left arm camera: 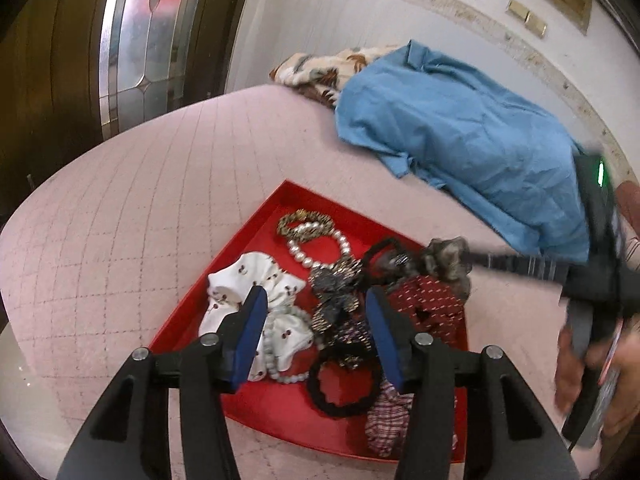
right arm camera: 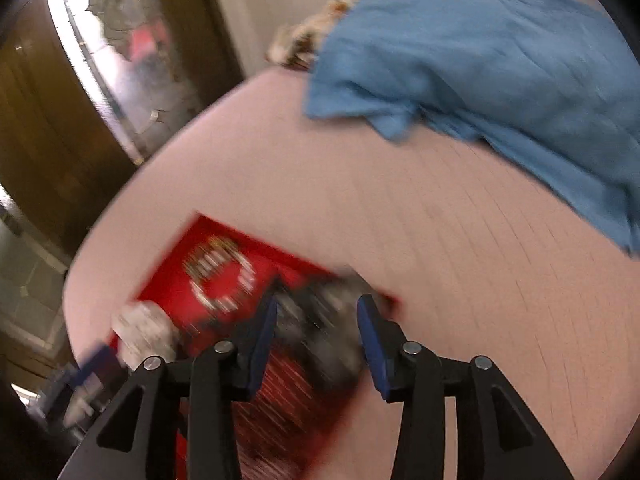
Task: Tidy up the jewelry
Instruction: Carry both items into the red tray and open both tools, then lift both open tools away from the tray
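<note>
Red tray (left arm camera: pixel 256 404) of scrunchies under both gaping empty tools, blue cloth (left arm camera: pixel 460 128) beyond.

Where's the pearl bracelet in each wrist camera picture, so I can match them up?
Left wrist view: the pearl bracelet lies in the far part of the red tray, centre of the picture.
Right wrist view: a blurred ring of pale beads, left of centre, in the same tray.
Shared landmark: the blue cloth on the pink surface beyond the tray.

The tray (left arm camera: pixel 256 408) is red. One scrunchie (left arm camera: pixel 256 300) is white with small cherries, another (left arm camera: pixel 432 304) dark red with white dashes. The bedcover (left arm camera: pixel 140 200) is pink with a grid; the cloth (left arm camera: pixel 460 128) is blue.
</note>
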`<state>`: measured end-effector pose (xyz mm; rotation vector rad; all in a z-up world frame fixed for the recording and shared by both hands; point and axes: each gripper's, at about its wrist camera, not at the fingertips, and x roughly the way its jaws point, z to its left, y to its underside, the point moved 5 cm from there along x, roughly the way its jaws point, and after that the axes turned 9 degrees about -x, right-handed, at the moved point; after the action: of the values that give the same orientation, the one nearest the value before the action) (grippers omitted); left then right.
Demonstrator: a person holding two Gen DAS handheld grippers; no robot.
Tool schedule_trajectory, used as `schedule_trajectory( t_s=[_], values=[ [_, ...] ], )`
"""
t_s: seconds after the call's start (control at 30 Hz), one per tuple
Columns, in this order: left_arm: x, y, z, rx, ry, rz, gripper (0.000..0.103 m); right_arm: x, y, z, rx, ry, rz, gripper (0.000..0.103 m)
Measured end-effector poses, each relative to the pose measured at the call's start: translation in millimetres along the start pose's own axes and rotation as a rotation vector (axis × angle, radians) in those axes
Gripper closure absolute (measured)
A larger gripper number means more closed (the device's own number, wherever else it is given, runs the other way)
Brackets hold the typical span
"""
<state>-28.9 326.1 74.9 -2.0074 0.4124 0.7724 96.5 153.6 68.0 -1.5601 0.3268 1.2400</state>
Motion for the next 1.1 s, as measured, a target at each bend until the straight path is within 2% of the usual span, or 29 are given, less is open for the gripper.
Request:
schedule_trajectory(
  t_s=[0.1, 0.2, 0.27, 0.37, 0.47, 0.57, 0.73, 0.9, 1.1],
  values=[
    [-1, 1, -3, 0.004, -0.008, -0.014, 0.052, 7, 27, -13, 0.039, -0.008, 0.048, 0.059],
    [0, 4, -4, 0.018, -0.026, -0.013, 0.052, 16, 45, -10, 0.049, -0.024, 0.078, 0.065],
    [1, 5, -4, 0.025, -0.036, -0.012, 0.052, 23, 50, -9, 0.045, -0.023, 0.098, 0.071],
    [1, 7, -7, 0.037, -0.046, -0.012, 0.052, 35, 54, -8, 0.040, 0.001, 0.138, 0.087],
    [1, 8, -11, 0.059, -0.045, -0.017, 0.052, 36, 54, -15, 0.087, -0.010, 0.139, 0.090],
    [2, 10, -15, 0.077, -0.044, -0.015, 0.052, 33, 56, -26, 0.110, 0.038, 0.135, 0.094],
    [5, 12, -22, 0.090, -0.034, -0.006, 0.052, 23, 65, -69, 0.201, 0.098, 0.121, 0.099],
    [8, 17, -32, 0.115, -0.034, 0.006, 0.052, 4, 84, -128, 0.320, 0.162, 0.099, 0.101],
    [15, 26, -52, 0.161, -0.032, 0.022, 0.052, -26, 123, -193, 0.493, 0.265, 0.066, 0.100]
  ],
)
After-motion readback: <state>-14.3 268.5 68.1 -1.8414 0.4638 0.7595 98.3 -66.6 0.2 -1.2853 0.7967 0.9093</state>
